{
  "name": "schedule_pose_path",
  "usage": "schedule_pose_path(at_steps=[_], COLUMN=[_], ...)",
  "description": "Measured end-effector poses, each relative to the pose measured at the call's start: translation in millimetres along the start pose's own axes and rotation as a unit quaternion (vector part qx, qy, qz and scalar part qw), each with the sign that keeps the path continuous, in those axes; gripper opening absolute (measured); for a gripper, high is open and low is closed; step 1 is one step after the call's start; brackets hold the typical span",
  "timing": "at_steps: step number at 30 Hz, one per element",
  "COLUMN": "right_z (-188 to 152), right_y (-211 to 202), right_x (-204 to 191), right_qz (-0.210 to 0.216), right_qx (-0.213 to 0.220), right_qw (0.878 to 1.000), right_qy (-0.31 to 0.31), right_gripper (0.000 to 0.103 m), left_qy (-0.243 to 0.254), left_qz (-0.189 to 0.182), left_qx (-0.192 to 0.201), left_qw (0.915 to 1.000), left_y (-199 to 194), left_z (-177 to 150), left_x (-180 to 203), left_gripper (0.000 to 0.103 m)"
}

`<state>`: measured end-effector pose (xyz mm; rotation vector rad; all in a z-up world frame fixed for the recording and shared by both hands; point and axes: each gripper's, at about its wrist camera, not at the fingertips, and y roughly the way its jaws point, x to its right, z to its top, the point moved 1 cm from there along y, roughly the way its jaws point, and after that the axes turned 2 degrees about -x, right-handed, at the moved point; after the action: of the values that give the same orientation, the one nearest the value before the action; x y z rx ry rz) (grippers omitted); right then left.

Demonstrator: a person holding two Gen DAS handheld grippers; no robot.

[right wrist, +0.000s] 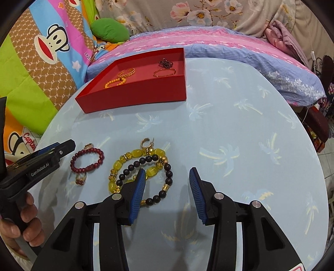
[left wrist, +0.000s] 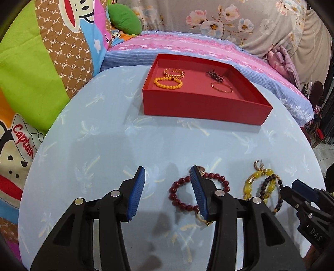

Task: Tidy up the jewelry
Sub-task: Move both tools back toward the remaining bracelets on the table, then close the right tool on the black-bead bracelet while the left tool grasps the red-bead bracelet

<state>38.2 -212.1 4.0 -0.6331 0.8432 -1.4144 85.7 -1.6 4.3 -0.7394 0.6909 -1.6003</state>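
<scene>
A dark red bead bracelet (left wrist: 177, 187) lies on the pale blue tablecloth. My left gripper (left wrist: 168, 168) hovers open over its left side, and the right finger hides part of the loop. In the right wrist view my right gripper (right wrist: 167, 169) stands open over a black bead bracelet (right wrist: 168, 173) that overlaps a yellow bead bracelet (right wrist: 136, 152). A gold hoop earring (right wrist: 144, 142) and a ring (right wrist: 81, 178) lie close by. The red tray (left wrist: 200, 104) at the back holds an orange bead bracelet (left wrist: 168, 83), a gold chain bracelet (left wrist: 174, 73), a dark beaded piece (left wrist: 216, 75) and a thin bangle (left wrist: 221, 87).
The round table (right wrist: 240, 125) falls away at its right and near edges. A cartoon-print quilt (left wrist: 41, 62), a green cushion (left wrist: 125, 19) and a pink and blue pillow (left wrist: 208, 48) crowd the left and back. A hand (right wrist: 27, 218) holds the left gripper's handle.
</scene>
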Motion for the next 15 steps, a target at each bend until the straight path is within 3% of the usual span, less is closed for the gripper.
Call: schedule_pose_path(at_steps=[15], right_z=[-8.7], right_y=[12.5], right_x=[-9.2], right_qz=[-0.019], right_qx=[0.003], right_qw=[1.0], right_qy=[-0.012], right_gripper=[0.029], left_qy=[0.003], left_qz=[0.01], left_qx=[-0.006], left_qw=[0.9999], left_y=[12.7], left_z=[-9.9], left_x=[0.2], left_gripper=[0.043])
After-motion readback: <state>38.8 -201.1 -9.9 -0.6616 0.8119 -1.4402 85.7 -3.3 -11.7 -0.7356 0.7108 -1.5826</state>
